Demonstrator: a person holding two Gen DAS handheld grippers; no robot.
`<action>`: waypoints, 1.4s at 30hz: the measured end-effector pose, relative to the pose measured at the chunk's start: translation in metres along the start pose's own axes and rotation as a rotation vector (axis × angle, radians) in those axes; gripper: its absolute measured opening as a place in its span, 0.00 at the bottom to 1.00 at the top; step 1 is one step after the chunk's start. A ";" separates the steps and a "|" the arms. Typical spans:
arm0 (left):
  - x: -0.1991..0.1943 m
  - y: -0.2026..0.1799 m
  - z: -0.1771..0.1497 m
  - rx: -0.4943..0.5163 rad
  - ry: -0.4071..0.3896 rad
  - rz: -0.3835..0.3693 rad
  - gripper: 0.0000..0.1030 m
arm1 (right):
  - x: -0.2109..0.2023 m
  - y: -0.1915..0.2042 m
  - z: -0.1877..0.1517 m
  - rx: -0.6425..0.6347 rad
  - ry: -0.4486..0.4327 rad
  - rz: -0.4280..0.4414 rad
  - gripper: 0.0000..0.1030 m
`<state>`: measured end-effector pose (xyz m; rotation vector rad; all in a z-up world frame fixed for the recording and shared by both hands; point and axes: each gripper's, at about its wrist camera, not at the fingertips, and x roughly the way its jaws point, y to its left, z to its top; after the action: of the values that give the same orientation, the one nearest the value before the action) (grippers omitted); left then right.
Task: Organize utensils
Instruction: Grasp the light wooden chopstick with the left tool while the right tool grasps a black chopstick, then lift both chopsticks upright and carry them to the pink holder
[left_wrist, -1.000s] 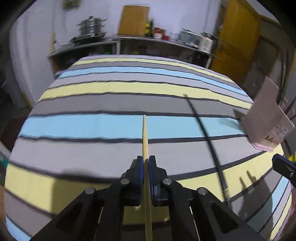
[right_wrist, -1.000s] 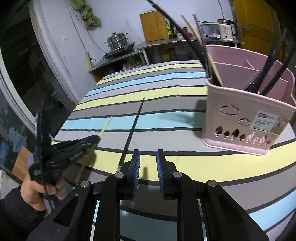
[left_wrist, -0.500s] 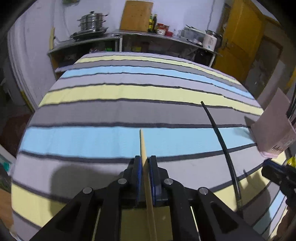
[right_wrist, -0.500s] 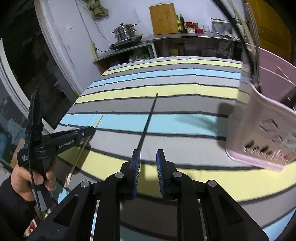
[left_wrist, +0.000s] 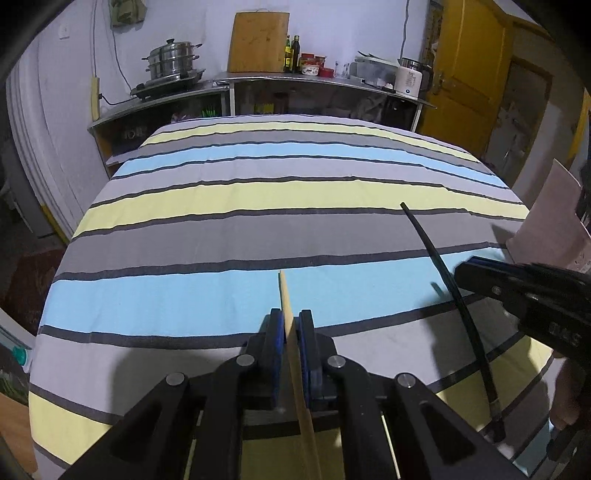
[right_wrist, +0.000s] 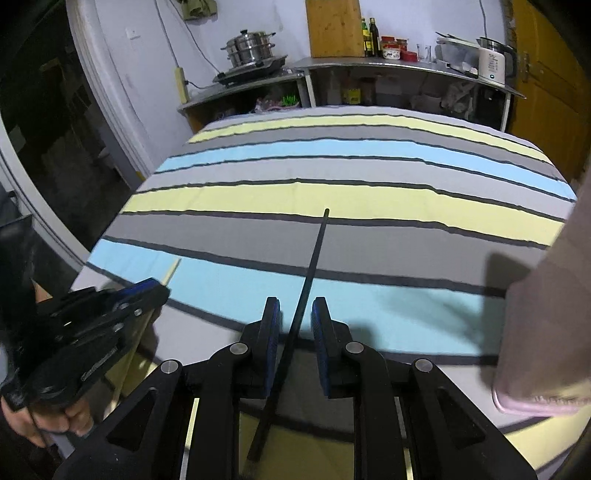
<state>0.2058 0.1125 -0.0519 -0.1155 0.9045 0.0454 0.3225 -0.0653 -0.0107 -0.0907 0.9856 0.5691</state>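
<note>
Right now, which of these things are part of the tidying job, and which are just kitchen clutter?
Part of the job:
- pale wooden chopstick, clamped in left gripper
- thin black chopstick, between open right gripper pads
- pink plastic utensil basket

Just lying about:
- stacked steel steamer pot
- wooden chopping board
- white electric kettle

We see only a blurred pink corner of the basket (right_wrist: 546, 332) at the right edge of the right wrist view; its compartments are cut off. The wooden chopstick (left_wrist: 291, 332) runs out of the bottom of the left wrist view, its rear end unseen. The black chopstick (right_wrist: 295, 321) disappears beneath the right gripper (right_wrist: 295, 325), so we cannot tell whether the fingers (right_wrist: 271, 325) touch it. The hand (right_wrist: 48, 417) holding the left gripper (left_wrist: 291, 328) is mostly hidden. Labels on the shelf bottles (left_wrist: 291, 51) are too small to read.
</note>
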 end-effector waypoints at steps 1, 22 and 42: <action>0.000 0.000 0.000 -0.001 -0.001 -0.002 0.08 | 0.005 0.000 0.002 0.001 0.007 -0.005 0.18; -0.004 0.012 0.012 -0.060 0.031 -0.058 0.05 | 0.013 0.002 0.016 -0.001 0.041 -0.019 0.05; -0.129 0.011 0.022 -0.119 -0.143 -0.189 0.05 | -0.086 0.024 0.013 -0.019 -0.134 0.050 0.05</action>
<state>0.1421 0.1277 0.0619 -0.3044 0.7448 -0.0676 0.2846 -0.0758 0.0704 -0.0444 0.8543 0.6231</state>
